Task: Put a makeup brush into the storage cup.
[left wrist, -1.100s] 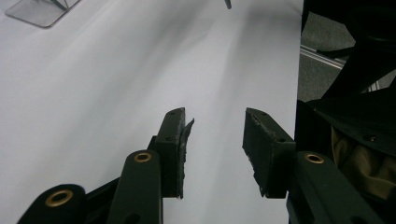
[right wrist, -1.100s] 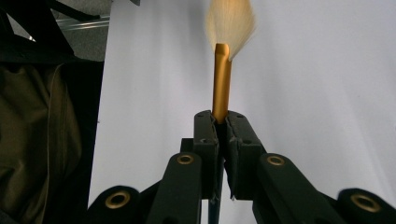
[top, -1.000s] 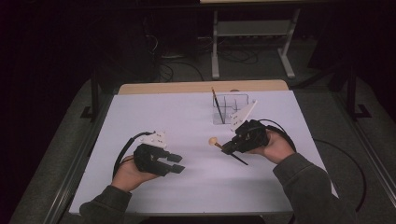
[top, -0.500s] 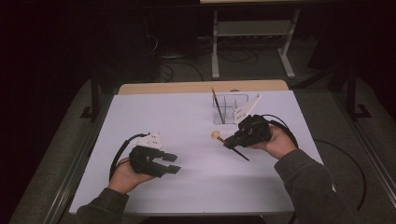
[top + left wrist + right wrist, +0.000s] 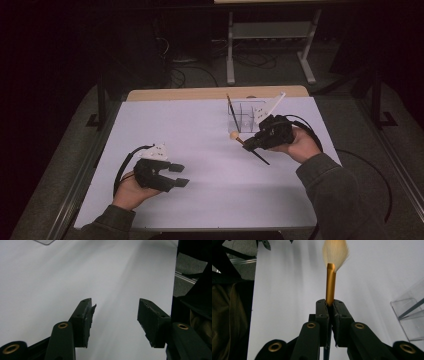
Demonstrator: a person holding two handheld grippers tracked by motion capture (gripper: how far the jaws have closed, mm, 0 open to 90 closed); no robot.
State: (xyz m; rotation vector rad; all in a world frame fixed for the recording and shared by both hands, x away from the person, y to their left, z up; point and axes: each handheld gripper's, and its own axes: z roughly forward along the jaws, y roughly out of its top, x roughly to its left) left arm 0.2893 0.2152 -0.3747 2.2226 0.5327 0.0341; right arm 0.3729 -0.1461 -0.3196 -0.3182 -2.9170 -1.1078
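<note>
Brush (image 5: 331, 277) sat clamped by its gold ferrule in the right gripper (image 5: 331, 305), above the worktop (image 5: 200, 130) beside the clear organiser (image 5: 248, 116). Left gripper (image 5: 115, 315), empty, had just been opening.

Organizer (image 5: 248, 116) at table (image 5: 200, 125) rear, brush (image 5: 240, 140) just before it

Brush (image 5: 331, 277) handle hidden between jaws, clear organizer (image 5: 412, 320) cut off at right edge

I see a brush (image 5: 331, 282) with a gold ferrule, cream bristles and black handle, black grippers, a clear holder (image 5: 246, 116), a white desk (image 5: 200, 135) with a tan far edge.
</note>
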